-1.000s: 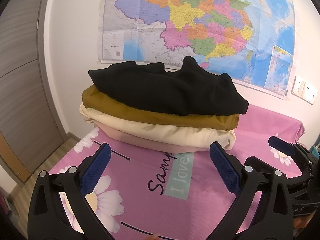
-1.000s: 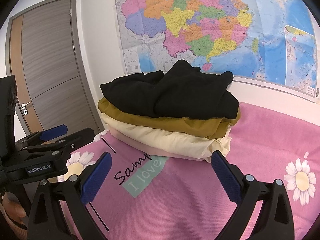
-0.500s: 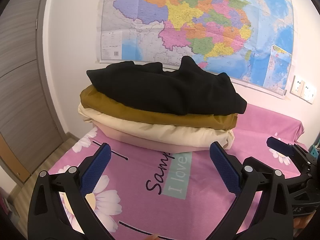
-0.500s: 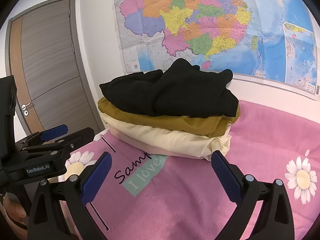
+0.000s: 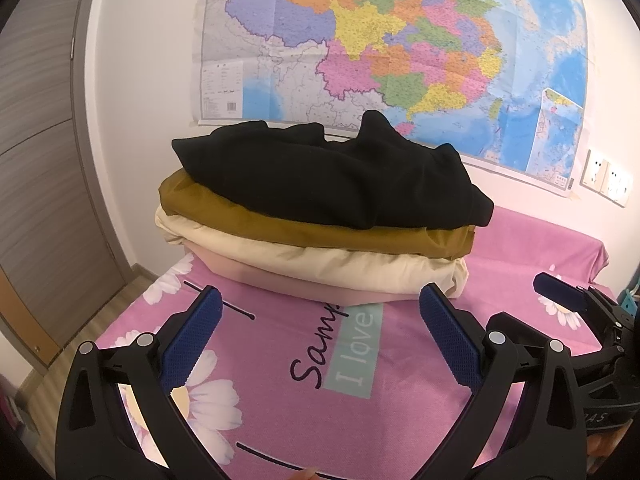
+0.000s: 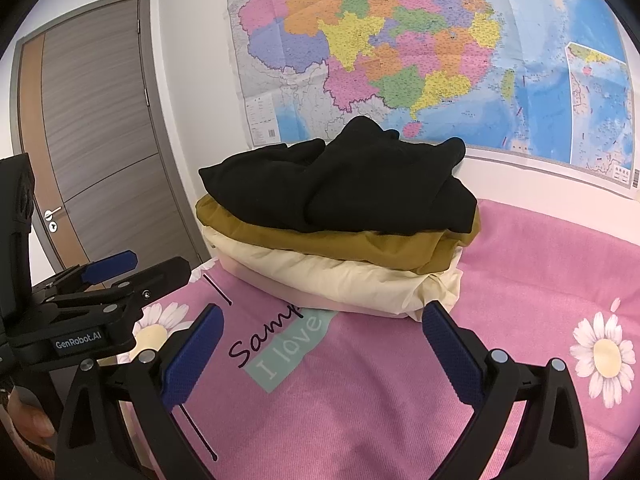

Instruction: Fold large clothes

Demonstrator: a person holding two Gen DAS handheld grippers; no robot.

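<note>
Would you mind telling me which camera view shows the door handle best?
The right wrist view: the door handle shows there on the grey door, left of the stack of clothes. In the left wrist view only a strip of the door appears at the left edge, with no handle visible.

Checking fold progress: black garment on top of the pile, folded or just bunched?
Bunched. The black garment sits lumpy with peaks and uneven edges, unlike the flat mustard layer beneath it.

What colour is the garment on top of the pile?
Black, clearest in the right wrist view.
</note>
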